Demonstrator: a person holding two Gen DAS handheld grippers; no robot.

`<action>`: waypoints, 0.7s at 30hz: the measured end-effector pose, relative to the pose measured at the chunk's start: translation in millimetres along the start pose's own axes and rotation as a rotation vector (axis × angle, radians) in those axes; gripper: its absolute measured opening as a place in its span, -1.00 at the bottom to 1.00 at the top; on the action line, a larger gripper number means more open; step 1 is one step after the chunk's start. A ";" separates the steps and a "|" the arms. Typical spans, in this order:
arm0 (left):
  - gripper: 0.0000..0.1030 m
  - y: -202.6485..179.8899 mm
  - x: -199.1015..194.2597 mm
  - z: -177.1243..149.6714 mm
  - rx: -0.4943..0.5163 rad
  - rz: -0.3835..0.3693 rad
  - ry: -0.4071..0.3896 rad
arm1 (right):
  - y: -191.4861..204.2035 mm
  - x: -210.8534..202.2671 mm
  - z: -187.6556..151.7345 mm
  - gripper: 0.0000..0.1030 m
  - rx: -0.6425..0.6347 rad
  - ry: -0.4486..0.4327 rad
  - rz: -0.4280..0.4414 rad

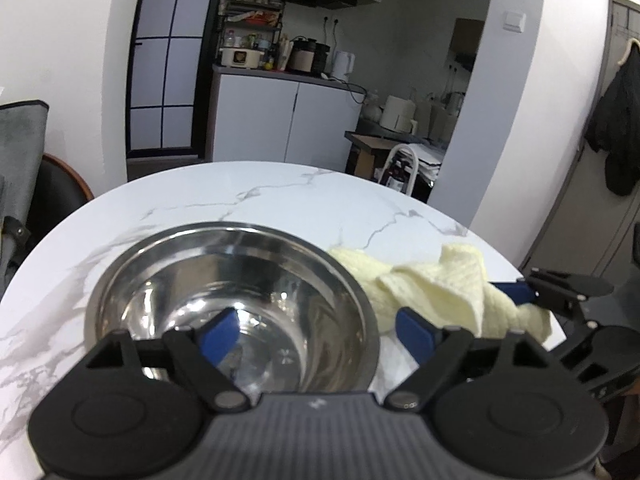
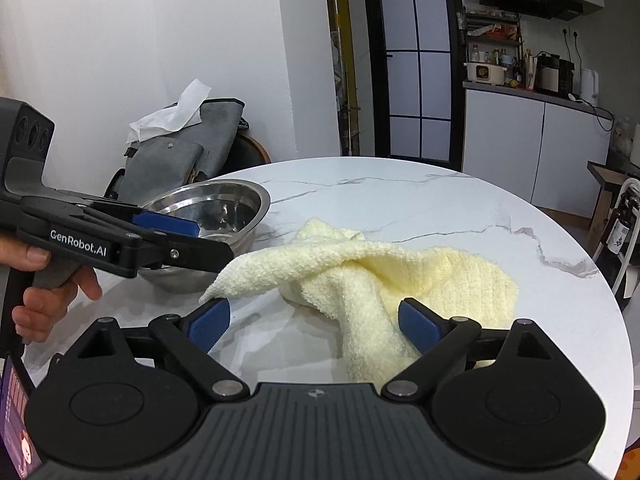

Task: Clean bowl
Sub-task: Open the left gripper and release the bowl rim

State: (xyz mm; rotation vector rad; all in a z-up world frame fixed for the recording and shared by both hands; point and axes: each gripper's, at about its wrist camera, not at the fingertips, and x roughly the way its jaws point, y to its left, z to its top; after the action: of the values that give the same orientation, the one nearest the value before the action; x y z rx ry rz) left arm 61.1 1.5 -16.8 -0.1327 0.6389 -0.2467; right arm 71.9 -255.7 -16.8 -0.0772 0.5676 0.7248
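Note:
A steel bowl stands on the white marble table; it also shows in the right wrist view. My left gripper is open, its left finger over the bowl's inside and its right finger outside the near right rim. A pale yellow cloth lies crumpled right of the bowl. In the right wrist view the cloth lies between the open fingers of my right gripper, with a fold draped against the right finger. Neither gripper holds anything.
A grey bag with a white tissue sits on a chair behind the table's left edge. Kitchen cabinets and a counter with appliances stand beyond the table. A dark coat hangs at the right.

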 end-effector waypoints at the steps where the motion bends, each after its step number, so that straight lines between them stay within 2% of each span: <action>1: 0.73 -0.3 -1.8 -0.2 0.000 0.002 -0.004 | 0.2 -0.7 0.3 0.84 -0.002 0.000 0.003; 10: 0.85 -6.6 -21.8 -2.7 -0.011 0.041 -0.050 | -1.2 -18.1 2.8 0.89 -0.005 -0.051 -0.019; 13: 0.87 -7.6 -29.3 -3.8 -0.022 0.079 -0.064 | -0.1 -20.9 1.8 0.90 -0.015 -0.051 -0.037; 21: 0.96 -4.0 -47.8 -12.0 -0.077 0.130 -0.120 | -6.0 -34.7 -1.0 0.94 0.034 -0.098 -0.095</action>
State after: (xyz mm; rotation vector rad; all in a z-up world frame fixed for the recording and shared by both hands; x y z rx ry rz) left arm 16.1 9.9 1.8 -0.1778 0.5353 -0.0881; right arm 54.4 -281.5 -0.5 -0.0364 0.4792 0.6228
